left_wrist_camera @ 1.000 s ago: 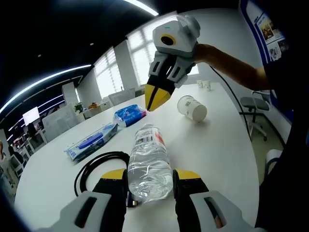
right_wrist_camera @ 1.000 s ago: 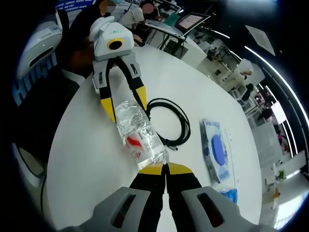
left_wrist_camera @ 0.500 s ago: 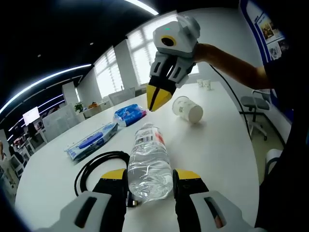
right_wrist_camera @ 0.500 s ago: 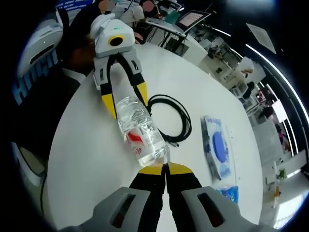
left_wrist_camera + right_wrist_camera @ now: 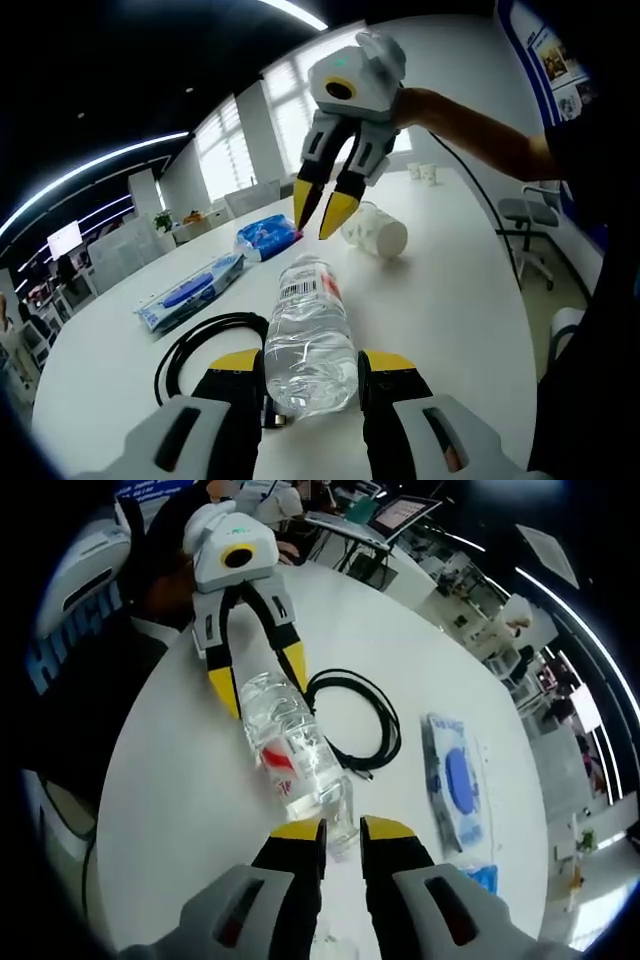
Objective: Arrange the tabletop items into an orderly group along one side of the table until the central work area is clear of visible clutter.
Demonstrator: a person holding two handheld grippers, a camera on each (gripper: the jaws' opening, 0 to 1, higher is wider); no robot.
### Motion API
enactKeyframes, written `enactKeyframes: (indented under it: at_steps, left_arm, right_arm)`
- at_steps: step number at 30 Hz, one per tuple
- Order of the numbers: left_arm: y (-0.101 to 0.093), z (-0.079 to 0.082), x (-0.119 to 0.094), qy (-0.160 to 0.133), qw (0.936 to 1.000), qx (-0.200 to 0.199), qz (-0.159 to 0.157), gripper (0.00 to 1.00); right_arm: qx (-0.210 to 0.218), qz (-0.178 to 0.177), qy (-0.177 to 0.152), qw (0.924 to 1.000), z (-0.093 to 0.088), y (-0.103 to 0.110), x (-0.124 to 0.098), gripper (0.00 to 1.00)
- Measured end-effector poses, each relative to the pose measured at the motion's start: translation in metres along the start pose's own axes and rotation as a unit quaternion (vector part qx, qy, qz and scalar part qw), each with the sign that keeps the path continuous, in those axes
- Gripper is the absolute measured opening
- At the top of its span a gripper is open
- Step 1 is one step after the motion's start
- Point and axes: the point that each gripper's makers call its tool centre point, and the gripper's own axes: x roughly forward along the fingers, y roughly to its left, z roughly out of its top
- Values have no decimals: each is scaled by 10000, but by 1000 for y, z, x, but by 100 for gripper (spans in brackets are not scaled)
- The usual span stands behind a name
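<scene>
The water bottle point(image 5: 308, 345) lies on its side on the white table point(image 5: 460, 300); my left gripper point(image 5: 310, 372) has its jaws clamped on the base end; the long axis runs straight away from it, cap end under my right gripper point(image 5: 321, 212), whose fingers stand slightly apart just above; beyond lie a coiled cable point(image 5: 360, 725), a paper cup point(image 5: 375, 228) and wipes packets point(image 5: 188, 293).

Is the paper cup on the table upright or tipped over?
Tipped over: in the left gripper view the paper cup lies on its side on the white table, beyond the water bottle.
</scene>
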Motion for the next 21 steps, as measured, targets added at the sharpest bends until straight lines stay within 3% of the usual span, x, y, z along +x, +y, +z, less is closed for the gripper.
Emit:
enactKeyframes:
  at_steps: [21]
  left_arm:
    - [0,0,1,5,10000,1,9,35]
  right_arm:
    - [-478,376,710,9956,-33,0,32,21]
